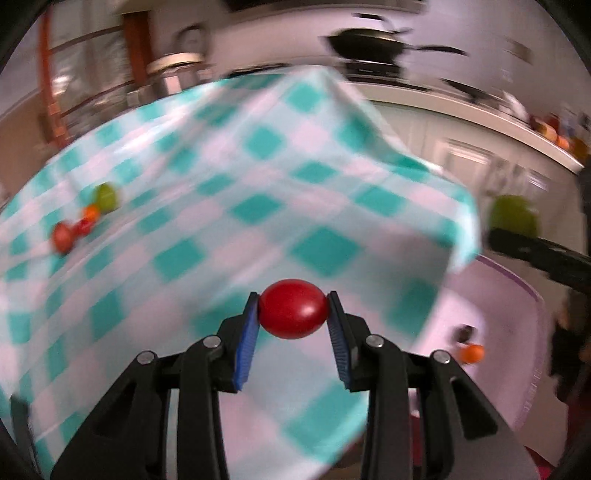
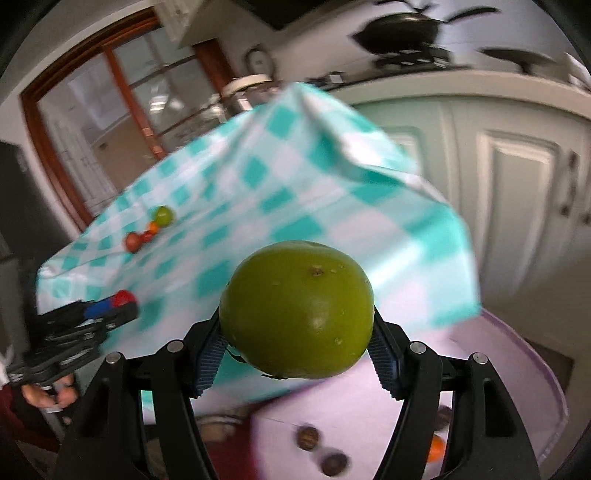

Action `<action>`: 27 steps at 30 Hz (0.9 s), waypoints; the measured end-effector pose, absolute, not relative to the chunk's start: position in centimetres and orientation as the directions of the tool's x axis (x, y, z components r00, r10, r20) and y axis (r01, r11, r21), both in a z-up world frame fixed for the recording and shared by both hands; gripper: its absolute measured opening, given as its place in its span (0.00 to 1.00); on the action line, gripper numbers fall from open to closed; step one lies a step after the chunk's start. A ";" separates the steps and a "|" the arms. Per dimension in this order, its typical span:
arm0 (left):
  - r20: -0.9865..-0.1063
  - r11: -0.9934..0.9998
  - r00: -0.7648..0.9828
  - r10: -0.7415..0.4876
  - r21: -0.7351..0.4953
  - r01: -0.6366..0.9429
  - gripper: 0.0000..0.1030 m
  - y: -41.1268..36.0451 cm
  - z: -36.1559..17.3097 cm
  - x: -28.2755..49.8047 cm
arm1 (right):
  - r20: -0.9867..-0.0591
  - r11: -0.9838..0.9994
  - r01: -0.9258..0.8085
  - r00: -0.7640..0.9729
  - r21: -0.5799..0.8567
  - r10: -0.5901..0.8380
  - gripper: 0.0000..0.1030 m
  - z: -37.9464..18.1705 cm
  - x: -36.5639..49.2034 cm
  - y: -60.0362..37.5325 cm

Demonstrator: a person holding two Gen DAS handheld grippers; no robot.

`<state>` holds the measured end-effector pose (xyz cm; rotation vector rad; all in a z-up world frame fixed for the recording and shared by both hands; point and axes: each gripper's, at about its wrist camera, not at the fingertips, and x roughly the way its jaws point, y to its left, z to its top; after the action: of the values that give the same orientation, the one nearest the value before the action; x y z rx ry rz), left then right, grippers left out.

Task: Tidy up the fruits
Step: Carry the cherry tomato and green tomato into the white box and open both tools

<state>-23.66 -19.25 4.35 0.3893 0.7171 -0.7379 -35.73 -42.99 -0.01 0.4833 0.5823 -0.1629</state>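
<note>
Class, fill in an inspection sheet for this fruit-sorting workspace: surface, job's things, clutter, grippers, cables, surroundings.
Surface: teal-and-white checked cloth over a table, one corner hanging; a pale mat lies lower down beside it.
Job's things: red fruit and large green fruit held in the air; row of small fruits, green, orange and red, lying on the cloth.
Clutter: small brown and orange round items on the mat, too blurred to name.
Grippers: left gripper shut on the red fruit; right gripper shut on the green fruit.
Cables: nothing seen.
Surroundings: kitchen counter with dark pans, pale cabinet doors, wood-framed glass door.
</note>
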 end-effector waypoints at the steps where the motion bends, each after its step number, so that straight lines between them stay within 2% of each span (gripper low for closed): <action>1: -0.718 0.659 0.496 -0.489 0.068 0.749 0.35 -20.2 4.2 -24.2 | -0.579 0.873 0.308 0.814 0.378 -0.036 0.65 -0.6 -36.3 -43.6; 4: -0.750 0.542 0.383 -0.538 0.040 0.839 0.35 -23.7 3.0 -26.7 | -0.653 0.853 0.397 0.752 0.340 -0.089 0.65 -3.2 -37.3 -45.7; 7: -0.798 0.415 0.290 -0.529 0.055 0.908 0.35 -27.6 1.1 -29.5 | -0.738 0.846 0.461 0.663 0.270 -0.126 0.65 -6.2 -37.1 -47.2; 10: -0.839 0.319 0.227 -0.495 0.068 0.945 0.35 -30.6 -1.0 -31.5 | -0.809 0.849 0.497 0.566 0.182 -0.159 0.65 -9.1 -36.3 -48.0; 14: -0.905 0.207 0.145 -0.400 0.065 0.976 0.36 -34.2 -6.2 -32.8 | -0.867 0.842 0.514 0.483 0.165 -0.125 0.65 -12.4 -34.7 -49.2; 19: -0.971 0.216 0.072 -0.229 0.021 0.976 0.35 -36.8 -13.2 -31.4 | -0.929 0.859 0.503 0.355 0.091 -0.109 0.65 -16.2 -31.7 -50.1; 27: -0.989 0.224 0.078 -0.129 0.047 0.973 0.36 -37.9 -17.4 -30.0 | -0.960 0.871 0.489 0.262 0.044 -0.098 0.65 -19.6 -29.3 -49.6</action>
<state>-30.05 -37.95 -17.37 0.9770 1.1610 -1.0624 -29.30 -49.56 -19.62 0.3664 1.2493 -0.4096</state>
